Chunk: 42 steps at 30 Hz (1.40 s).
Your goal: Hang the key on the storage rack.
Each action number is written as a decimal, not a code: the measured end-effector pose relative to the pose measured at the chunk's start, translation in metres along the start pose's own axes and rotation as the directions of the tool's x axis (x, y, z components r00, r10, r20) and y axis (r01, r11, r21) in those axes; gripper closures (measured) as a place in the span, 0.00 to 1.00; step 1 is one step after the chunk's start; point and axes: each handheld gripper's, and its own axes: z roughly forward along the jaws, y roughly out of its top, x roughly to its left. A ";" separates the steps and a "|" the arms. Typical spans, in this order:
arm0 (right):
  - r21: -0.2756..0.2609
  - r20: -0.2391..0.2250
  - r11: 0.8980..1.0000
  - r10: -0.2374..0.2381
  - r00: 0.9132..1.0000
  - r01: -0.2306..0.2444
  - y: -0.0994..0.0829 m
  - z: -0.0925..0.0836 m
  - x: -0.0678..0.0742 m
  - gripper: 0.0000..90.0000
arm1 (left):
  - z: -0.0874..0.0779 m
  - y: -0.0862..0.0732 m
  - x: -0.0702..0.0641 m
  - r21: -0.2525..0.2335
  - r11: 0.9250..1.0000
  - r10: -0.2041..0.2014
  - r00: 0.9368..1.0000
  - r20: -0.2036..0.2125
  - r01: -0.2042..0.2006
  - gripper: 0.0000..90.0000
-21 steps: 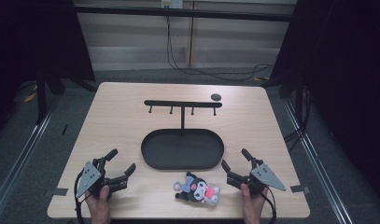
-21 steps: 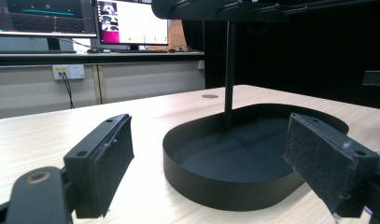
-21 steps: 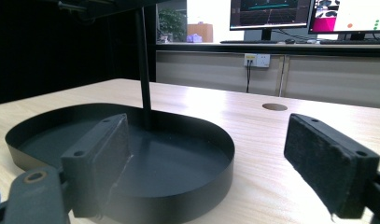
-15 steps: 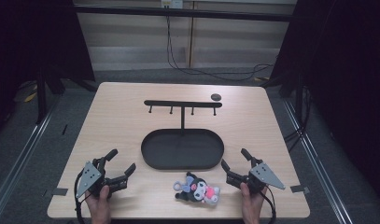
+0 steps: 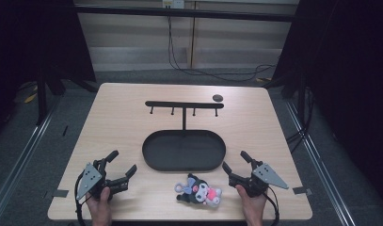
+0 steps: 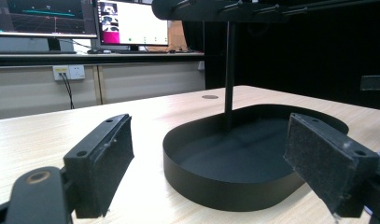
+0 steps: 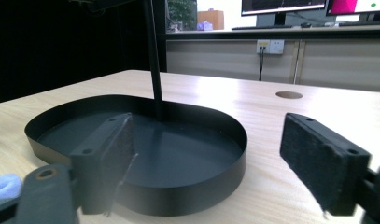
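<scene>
Black oval tray point(image 5: 183, 150): I see it mid-desk point(image 5: 123, 127).
Plush toy point(image 5: 198, 190): lies near its front.
Left gripper point(image 5: 122, 165): fingers spread.
Right gripper point(image 5: 236, 162): fingers spread.

High view: fixed above the near edge of the bench point(image 5: 123, 127), facing forward and down, far enough to take in the whole top and the floor around it. Left gripper view: low, just above the bench surface, looking between its 2 spread jaws at the black oval tray point(image 6: 234, 179) and its upright post point(image 6: 230, 74) close ahead. Right gripper view: equally low and near, same tray point(image 7: 145, 186) and post point(image 7: 154, 60) seen from the other side; shared by all 3.
</scene>
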 end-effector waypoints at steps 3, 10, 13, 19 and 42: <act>0.021 -0.035 1.000 0.024 0.999 -0.024 0.002 0.000 0.000 0.35 | 0.000 0.000 0.000 0.001 1.000 -0.005 1.000 0.007 0.005 0.17; 0.114 -0.082 0.993 0.012 0.997 -0.003 0.010 0.001 0.008 0.36 | 0.000 0.000 0.000 0.001 1.000 -0.005 1.000 0.007 0.005 0.17; 0.146 -0.101 0.989 0.003 0.995 0.012 0.015 -0.001 0.011 0.38 | 0.000 0.000 0.000 0.002 1.000 -0.005 1.000 0.008 0.005 0.17; 0.223 -0.160 0.973 -0.024 0.987 0.060 0.029 0.000 0.011 0.44 | 0.000 0.000 0.000 0.002 1.000 -0.005 1.000 0.007 0.005 0.17; 0.455 -0.360 0.882 0.057 0.931 0.122 0.055 0.028 0.039 0.54 | 0.000 0.000 0.000 0.001 1.000 -0.005 1.000 0.008 0.005 0.17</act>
